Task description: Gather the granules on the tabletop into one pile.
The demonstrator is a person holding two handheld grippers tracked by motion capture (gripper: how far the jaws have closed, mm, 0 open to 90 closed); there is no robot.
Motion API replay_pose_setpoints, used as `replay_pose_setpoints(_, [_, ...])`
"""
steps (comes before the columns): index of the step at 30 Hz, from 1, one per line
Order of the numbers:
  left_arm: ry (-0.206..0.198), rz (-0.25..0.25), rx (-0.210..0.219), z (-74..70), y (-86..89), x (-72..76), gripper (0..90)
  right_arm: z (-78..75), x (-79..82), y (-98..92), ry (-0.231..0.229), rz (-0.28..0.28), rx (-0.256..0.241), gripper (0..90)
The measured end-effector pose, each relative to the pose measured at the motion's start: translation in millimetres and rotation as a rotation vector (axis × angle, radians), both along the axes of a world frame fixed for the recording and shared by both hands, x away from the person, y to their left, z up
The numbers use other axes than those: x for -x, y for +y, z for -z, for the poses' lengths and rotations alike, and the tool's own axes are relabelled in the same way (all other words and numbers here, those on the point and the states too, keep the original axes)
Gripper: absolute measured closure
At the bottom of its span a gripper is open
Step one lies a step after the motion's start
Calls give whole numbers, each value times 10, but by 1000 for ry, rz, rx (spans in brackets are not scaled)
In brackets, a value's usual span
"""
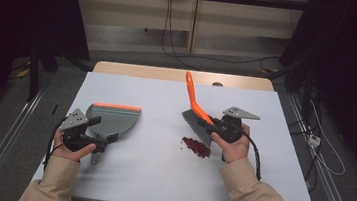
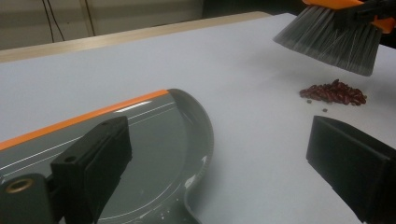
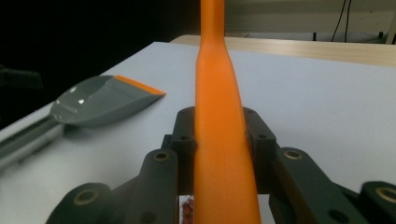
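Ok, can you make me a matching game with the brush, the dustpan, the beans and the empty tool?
Things:
1. brush
2. dustpan
3. red beans
4. left tool

States:
A. jaws open, with nothing between them
B. clamped by its orange handle in the right tool
C. lying flat on the table, grey with an orange lip
D. in a small pile just below the bristles

Pairs: 1-B, 2-C, 3-D, 4-A

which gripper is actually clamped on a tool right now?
The right gripper: its jaws are shut on the brush's orange handle. The left gripper is open, poised over the dustpan.
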State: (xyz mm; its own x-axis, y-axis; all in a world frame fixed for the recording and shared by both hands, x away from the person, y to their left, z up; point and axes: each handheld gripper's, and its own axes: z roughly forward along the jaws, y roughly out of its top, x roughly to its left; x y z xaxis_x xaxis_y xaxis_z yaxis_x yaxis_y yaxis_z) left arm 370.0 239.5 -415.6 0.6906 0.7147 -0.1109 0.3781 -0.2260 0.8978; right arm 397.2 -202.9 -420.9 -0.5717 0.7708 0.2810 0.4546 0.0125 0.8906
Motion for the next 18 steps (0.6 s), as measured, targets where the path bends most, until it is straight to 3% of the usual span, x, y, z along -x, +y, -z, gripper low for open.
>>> replay_pose_setpoints(7, [-1,4,-9,16,-5,-10,64,1,-9,284,48,103,-102,712])
replay_pose_setpoints(18, [-2,1,-16,30,-10,-21,64,164,-63,676,127,178,-137,712])
